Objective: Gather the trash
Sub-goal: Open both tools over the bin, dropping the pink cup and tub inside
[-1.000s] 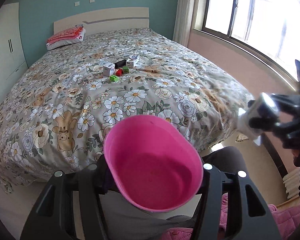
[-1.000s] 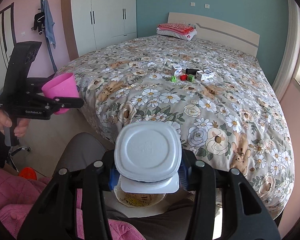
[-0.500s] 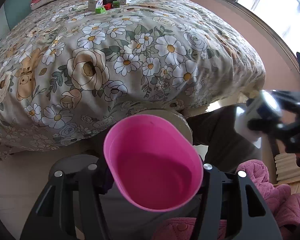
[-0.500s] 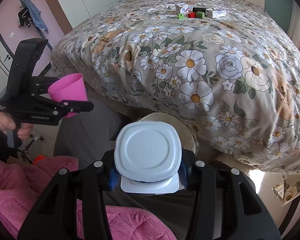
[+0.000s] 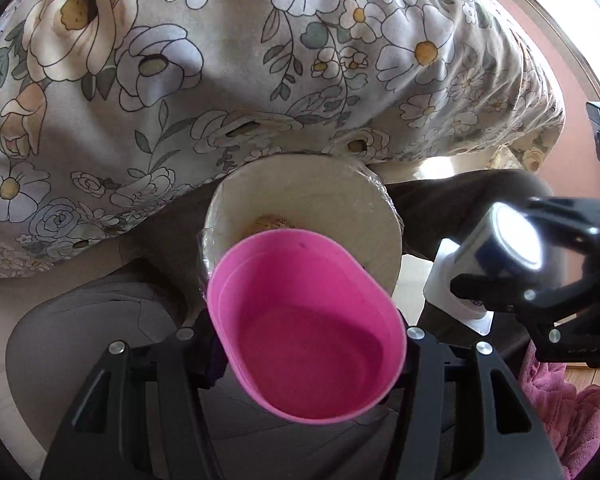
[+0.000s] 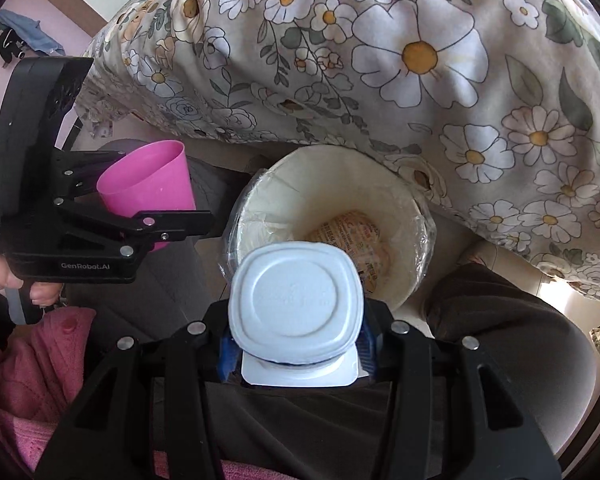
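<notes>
The left gripper [image 5: 306, 332] grasps a pink plastic cup [image 5: 312, 344], its fingers clenched on the cup's sides so that the open mouth faces the left wrist camera; the inside is smooth and glossy. The right gripper [image 6: 296, 336] is clamped on a white yogurt pot [image 6: 296, 300], squarish with rounded corners and a round recessed base turned toward the right wrist camera, a blue band on its side where the fingers press, and a flat white rim below.

Just beyond both sets of fingertips stands a cream waste bin [image 6: 404, 200] lined with a clear plastic bag [image 6: 430, 232]. Inside it lies a crumpled wrapper [image 6: 352, 236] with small printed writing too blurred to read. A flowered bedspread [image 6: 420, 60] hangs behind the bin.

Seen from the right wrist, the left gripper's black body bears the words "GenRobot.AI" in white, and a hand [image 6: 4, 276] holds its handle.
</notes>
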Demonstrator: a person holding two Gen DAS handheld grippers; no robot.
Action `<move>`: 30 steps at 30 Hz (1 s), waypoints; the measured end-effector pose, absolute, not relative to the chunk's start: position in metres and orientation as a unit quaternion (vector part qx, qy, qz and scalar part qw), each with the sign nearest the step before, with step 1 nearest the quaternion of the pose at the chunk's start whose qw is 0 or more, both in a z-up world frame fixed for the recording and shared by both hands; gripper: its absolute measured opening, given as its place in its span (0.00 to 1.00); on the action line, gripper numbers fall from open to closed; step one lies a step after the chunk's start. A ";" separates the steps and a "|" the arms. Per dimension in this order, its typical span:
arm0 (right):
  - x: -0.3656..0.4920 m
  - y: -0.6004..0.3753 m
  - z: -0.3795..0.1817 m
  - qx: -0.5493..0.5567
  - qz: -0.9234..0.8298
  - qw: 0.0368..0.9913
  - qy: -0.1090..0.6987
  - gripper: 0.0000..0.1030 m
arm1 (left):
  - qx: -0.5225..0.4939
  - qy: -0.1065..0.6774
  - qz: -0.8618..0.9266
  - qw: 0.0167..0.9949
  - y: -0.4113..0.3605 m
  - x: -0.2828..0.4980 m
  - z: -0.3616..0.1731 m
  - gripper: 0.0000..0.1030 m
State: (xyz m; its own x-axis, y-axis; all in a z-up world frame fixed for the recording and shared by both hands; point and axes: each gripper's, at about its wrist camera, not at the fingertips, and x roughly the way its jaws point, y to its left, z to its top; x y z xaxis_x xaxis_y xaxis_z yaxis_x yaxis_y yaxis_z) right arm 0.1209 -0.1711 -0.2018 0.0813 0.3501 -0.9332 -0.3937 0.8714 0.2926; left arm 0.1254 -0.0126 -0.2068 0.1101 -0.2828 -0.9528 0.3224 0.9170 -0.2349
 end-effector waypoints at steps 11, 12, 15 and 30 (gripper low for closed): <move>0.148 -0.159 -0.276 -0.003 0.231 0.692 0.684 0.47 | -0.007 0.682 -0.180 0.709 -0.027 0.155 -0.268 0.57; 0.150 -0.158 -0.281 -0.002 0.228 0.690 0.687 0.47 | -0.008 0.684 -0.178 0.707 -0.028 0.157 -0.272 0.57; 0.157 -0.159 -0.297 0.003 0.221 0.681 0.698 0.47 | -0.017 0.695 -0.169 0.698 -0.031 0.163 -0.287 0.57; 0.175 -0.144 -0.368 -0.020 0.180 0.653 0.735 0.47 | -0.046 0.738 -0.124 0.662 -0.031 0.186 -0.352 0.57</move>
State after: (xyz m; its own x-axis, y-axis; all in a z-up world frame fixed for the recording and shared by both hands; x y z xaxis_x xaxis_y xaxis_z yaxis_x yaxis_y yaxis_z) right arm 0.1748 -0.1444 -0.3678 -0.1462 0.2061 -0.9675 -0.2645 0.9343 0.2390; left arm 0.1861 -0.0306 -0.3517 -0.1193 -0.2328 -0.9652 0.0963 0.9648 -0.2447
